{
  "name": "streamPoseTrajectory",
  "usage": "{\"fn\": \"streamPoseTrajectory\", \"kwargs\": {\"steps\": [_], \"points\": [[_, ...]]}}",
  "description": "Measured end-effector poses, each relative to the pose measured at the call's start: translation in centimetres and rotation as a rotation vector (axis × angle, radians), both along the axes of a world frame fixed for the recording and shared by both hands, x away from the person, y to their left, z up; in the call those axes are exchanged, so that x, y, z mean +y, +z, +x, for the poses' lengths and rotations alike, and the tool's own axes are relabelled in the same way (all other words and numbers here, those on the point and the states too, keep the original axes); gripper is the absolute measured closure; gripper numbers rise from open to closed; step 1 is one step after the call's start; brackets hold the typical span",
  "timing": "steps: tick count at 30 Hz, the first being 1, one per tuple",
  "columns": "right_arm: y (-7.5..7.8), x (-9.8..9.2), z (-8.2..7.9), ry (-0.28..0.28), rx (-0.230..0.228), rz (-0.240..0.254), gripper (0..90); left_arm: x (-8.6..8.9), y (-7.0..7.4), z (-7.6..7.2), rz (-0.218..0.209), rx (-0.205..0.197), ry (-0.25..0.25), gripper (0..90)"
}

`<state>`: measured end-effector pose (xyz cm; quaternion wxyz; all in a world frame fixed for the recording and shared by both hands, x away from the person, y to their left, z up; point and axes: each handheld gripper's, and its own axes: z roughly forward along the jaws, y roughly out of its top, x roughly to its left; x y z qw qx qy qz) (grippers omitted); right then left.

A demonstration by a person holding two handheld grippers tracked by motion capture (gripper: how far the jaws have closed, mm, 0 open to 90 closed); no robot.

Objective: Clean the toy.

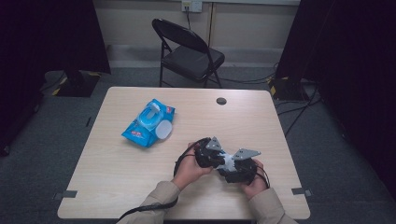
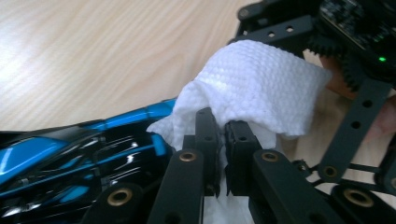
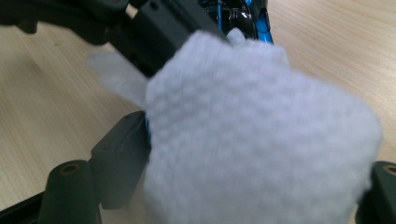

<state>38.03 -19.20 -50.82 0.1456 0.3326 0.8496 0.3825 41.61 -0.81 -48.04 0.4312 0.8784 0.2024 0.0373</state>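
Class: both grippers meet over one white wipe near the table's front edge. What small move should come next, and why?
Probably the left gripper should draw slowly away from the right gripper, to spread the wipe. Its jaws are pinched shut on one bunched edge, while the wipe lies wide between the right gripper's jaws, which appear to hold it. The wipe pack sits apart, lid open.

The high view looks forward and down on the pale wooden table. Both gripper views sit close behind their jaws, sharing the white textured wipe between them.
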Motion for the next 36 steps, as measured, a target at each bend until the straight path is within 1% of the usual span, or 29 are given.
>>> {"fn": "streamPoseTrajectory", "kwargs": {"steps": [2,4,7,12,14,16,17,19,20,22,23,25,26,27,28,31,32,33,36], "points": [[0.0,0.0,0.0,0.001,0.000,0.000,23.7,0.2,0.0,0.3,-0.013,0.000,0.012,85.9],[0.0,0.0,0.0,0.000,0.000,0.000,23.6,0.6,0.2,0.6,-0.008,-0.007,0.025,85.9],[0.0,0.0,0.0,0.000,0.000,0.000,23.7,0.9,0.3,1.0,-0.023,0.010,0.027,86.1],[0.0,0.0,0.0,0.000,0.001,0.001,23.7,1.0,0.4,1.0,-0.018,0.000,0.023,86.2],[0.0,0.0,0.0,0.000,0.000,0.001,23.7,1.2,0.5,1.1,-0.027,0.000,0.033,86.2],[0.0,0.0,0.0,0.000,0.000,0.001,23.7,1.5,0.7,1.4,-0.024,-0.012,0.048,86.0],[0.0,0.0,0.0,0.000,0.000,0.001,23.7,1.6,0.8,1.5,-0.029,-0.004,0.052,85.9],[0.0,0.0,0.0,0.000,0.000,0.001,23.7,1.8,0.8,1.7,-0.025,-0.014,0.059,85.7],[0.0,0.0,0.0,0.000,0.000,0.001,23.7,2.0,0.8,2.0,-0.028,-0.009,0.064,85.8],[0.0,0.0,0.0,0.000,0.000,0.001,23.6,2.4,0.9,2.3,-0.026,-0.016,0.077,85.8],[0.0,0.0,0.0,0.000,0.000,0.001,23.7,2.8,0.9,2.5,-0.031,-0.007,0.089,85.8],[0.0,0.0,0.0,0.000,0.000,0.000,23.6,3.4,0.8,2.7,-0.027,-0.006,0.116,85.8],[0.0,0.0,0.0,0.000,0.001,0.001,23.7,3.8,0.7,3.0,-0.025,0.004,0.137,85.6],[0.0,0.0,0.0,0.000,0.001,0.001,23.7,4.1,0.6,3.2,-0.029,0.010,0.147,85.5],[0.0,0.0,0.0,0.000,0.001,0.000,23.6,4.3,0.5,3.3,-0.030,0.010,0.164,85.5],[0.0,0.0,0.0,-0.001,0.001,0.001,23.7,4.9,0.4,3.6,-0.021,-0.004,0.185,85.4],[0.0,0.0,0.0,0.000,0.001,0.001,23.7,5.2,0.5,3.7,-0.008,-0.010,0.187,85.4],[0.0,0.0,0.0,-0.001,0.001,0.001,23.7,5.3,0.4,3.8,-0.012,-0.011,0.193,85.4],[0.0,0.0,0.0,-0.001,0.001,0.001,23.6,5.8,0.5,4.0,0.001,-0.016,0.209,85.5]]}}
